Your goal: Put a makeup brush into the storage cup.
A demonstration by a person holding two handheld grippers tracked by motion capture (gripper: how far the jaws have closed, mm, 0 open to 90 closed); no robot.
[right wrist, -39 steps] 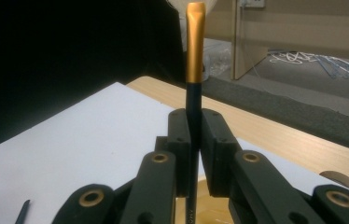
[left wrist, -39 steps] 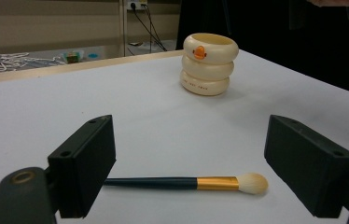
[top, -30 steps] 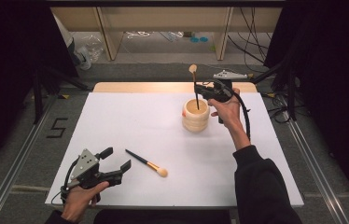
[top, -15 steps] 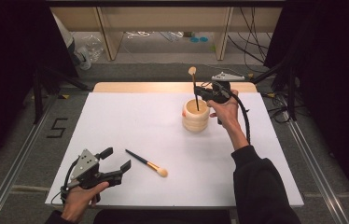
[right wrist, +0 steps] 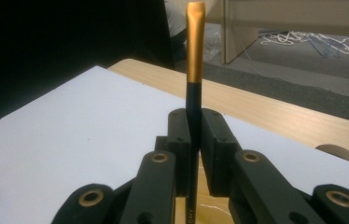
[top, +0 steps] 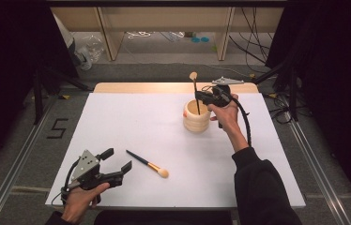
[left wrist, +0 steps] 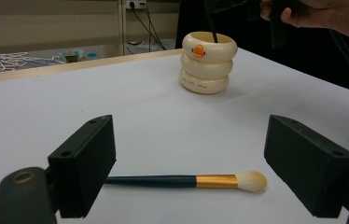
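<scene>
The right gripper is clenching its fingers on the dark handle of an upright makeup brush, whose lower end is dipping into the cream ringed holder just below them. The left gripper is resting on the white worktop with fingers released, and a second brush is lying crosswise just beyond them.

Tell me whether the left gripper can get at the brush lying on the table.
Probably yes: the left gripper has its jaws open, the makeup brush lies just ahead between them, and the white table around it looks bare.
</scene>
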